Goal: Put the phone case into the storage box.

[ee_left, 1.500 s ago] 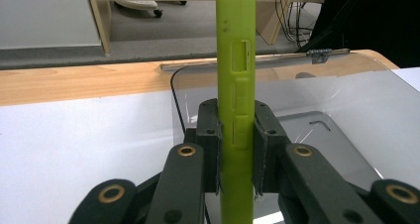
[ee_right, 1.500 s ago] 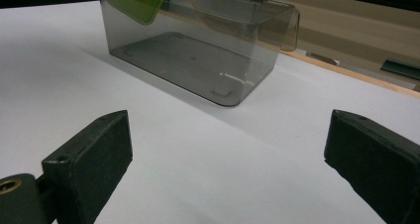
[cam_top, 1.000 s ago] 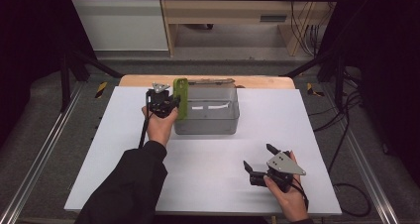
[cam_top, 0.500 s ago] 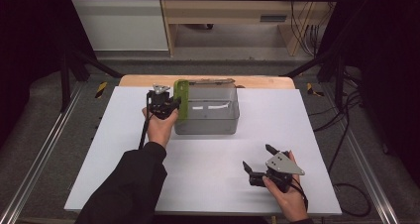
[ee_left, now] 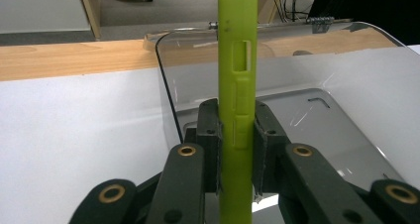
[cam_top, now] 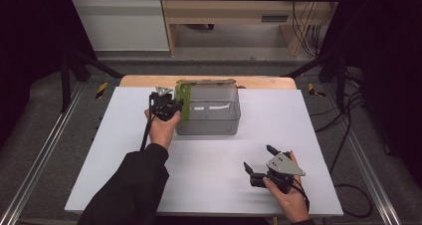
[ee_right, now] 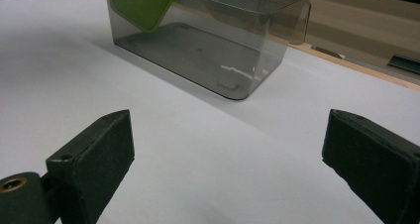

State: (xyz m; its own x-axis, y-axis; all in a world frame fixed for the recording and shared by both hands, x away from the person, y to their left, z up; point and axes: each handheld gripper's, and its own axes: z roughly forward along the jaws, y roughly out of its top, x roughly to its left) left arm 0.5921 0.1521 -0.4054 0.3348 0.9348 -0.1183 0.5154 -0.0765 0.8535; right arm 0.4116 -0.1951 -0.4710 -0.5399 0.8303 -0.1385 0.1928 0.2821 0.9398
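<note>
At the box (cam_top: 209, 110) left wall: left gripper (cam_top: 171, 107) pinches the green case (ee_left: 237, 85) upright.
Change: none visible; the hold is static.
Front-right of box: right gripper (cam_top: 259, 161) spread, empty.

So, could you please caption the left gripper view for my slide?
Left gripper shut on an upright green phone case beside a clear plastic box.

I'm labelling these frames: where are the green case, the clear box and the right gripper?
green case (ee_left: 237, 85), left gripper view, its narrow edge.
clear box (ee_right: 208, 50), right gripper view, its floor.
right gripper (cam_top: 259, 159), high view, between its fingertips.
</note>
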